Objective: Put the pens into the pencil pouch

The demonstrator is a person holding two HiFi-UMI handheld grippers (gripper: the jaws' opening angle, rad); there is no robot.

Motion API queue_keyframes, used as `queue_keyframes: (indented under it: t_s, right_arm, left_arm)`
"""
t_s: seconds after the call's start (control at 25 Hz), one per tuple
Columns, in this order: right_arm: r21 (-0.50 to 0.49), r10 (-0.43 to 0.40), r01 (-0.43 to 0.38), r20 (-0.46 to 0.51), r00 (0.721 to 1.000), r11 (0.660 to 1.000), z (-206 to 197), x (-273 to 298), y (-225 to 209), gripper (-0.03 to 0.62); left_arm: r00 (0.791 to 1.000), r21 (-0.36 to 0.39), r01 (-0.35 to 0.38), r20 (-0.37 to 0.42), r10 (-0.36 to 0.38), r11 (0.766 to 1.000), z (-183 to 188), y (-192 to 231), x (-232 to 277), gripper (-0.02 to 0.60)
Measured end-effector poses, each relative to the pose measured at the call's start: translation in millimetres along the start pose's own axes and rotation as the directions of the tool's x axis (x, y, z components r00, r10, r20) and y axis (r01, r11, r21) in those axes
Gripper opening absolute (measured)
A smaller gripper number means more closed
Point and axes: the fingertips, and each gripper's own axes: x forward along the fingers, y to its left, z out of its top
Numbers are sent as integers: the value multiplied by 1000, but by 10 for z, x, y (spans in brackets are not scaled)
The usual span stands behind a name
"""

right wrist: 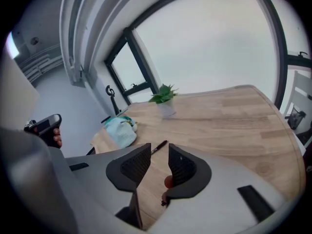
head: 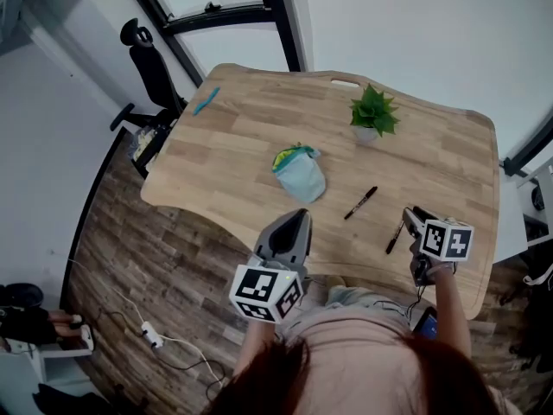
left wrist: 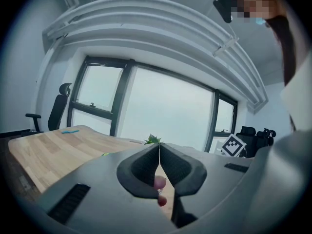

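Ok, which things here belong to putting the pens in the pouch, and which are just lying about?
Job: pencil pouch; black pen; second black pen.
Lying about: potted plant; teal item, maybe a pen; office chair.

My grey left gripper and right gripper carry black-and-white marker cubes; I wear a pale pink shirt.

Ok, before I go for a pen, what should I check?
1. Right tool open and empty: ok.
2. Near pen lying free beside the right tool: ok.
3. Second pen lying clear of the pouch: ok.
4. Left tool ready to steady the pouch: not ok, it is shut, empty and short of it.
5. Pouch mouth open: cannot tell.
6. Teal thing at far left is a pen: cannot tell.
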Motion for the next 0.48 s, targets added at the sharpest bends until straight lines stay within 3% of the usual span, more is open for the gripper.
queue_keyframes:
  t_s: [0.48]
  right_arm:
    - [125, -102, 135, -242, 965, 983, -613, 589, -554, 121]
  left_arm:
    - [997, -57, -52, -63, 48, 997, -146, 325, 150, 3]
